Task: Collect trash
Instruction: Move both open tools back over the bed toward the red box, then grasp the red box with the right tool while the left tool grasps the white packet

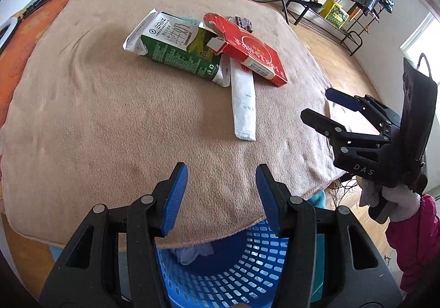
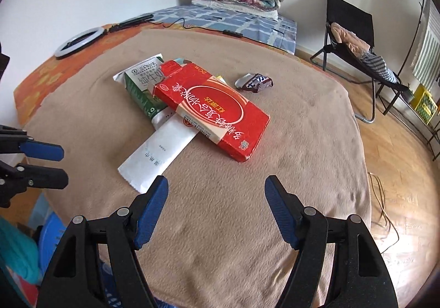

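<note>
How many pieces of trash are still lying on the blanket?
4: a green milk carton at the back left, a red box lying across it, a white packet poking out underneath, and a small dark wrapper apart behind. More may hide underneath.

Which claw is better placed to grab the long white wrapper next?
Probably right: the right claw is open, with the white wrapper just ahead. The left claw hangs back over the blue basket.

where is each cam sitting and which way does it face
Left wrist: on the left gripper, above the blue basket, facing across the blanket; right gripper and a pink sleeve show.
Right wrist: on the right gripper, facing the bed; left gripper shows at the edge.
Shared: red box, milk carton, white sachet.
</note>
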`<state>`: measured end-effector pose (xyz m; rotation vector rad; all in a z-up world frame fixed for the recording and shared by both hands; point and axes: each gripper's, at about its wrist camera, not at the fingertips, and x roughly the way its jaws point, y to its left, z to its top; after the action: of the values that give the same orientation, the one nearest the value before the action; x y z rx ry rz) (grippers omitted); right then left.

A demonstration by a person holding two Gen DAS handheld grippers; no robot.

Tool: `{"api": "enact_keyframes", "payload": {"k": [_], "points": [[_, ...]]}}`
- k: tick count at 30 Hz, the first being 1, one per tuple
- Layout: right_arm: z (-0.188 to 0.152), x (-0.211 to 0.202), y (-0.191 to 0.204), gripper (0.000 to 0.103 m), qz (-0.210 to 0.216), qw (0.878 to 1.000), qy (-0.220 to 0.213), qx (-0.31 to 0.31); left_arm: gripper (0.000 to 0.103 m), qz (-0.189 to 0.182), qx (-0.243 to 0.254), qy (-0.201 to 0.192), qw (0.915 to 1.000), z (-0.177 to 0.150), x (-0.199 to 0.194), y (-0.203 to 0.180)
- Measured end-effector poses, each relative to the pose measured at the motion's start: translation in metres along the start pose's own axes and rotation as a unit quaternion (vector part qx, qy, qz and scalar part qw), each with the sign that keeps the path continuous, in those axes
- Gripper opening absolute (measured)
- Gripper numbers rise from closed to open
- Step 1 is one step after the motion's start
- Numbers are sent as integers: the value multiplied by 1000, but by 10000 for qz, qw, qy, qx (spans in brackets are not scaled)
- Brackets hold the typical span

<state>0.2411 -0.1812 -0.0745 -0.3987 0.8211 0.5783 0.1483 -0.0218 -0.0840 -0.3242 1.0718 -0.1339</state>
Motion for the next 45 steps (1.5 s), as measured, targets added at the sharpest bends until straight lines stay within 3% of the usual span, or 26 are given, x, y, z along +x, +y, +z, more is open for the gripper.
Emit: {"api": "enact_keyframes", "payload": {"k": [10,16,21,24,27,36,45], "points": [[15,54,5,72,-386,9944,235,-955,53,-52,-274,30,9996,23,18,11],[19,68,9,72,-771,9863,49,-1458,53,-91,-292,99,9995,31,30,10],[27,74,9,71,-665,9868,17,-1475,53,-121,-289,127,9994,36,36,8],[31,77,11,57,-519,9873,29,-1503,53,-131,-301,148,9994,38,39,7],[36,77,12,53,-501,9868,17,-1538,53,-125,-288,176,9994,41,44,5],[50,62,-16,34,-91,9962,-98,-858,53,-79,-72,179,9998,51,62,-9],[55,48,-40,21,-89,9998,-32,-181,53,467,647,136,9967,60,90,-43]]}}
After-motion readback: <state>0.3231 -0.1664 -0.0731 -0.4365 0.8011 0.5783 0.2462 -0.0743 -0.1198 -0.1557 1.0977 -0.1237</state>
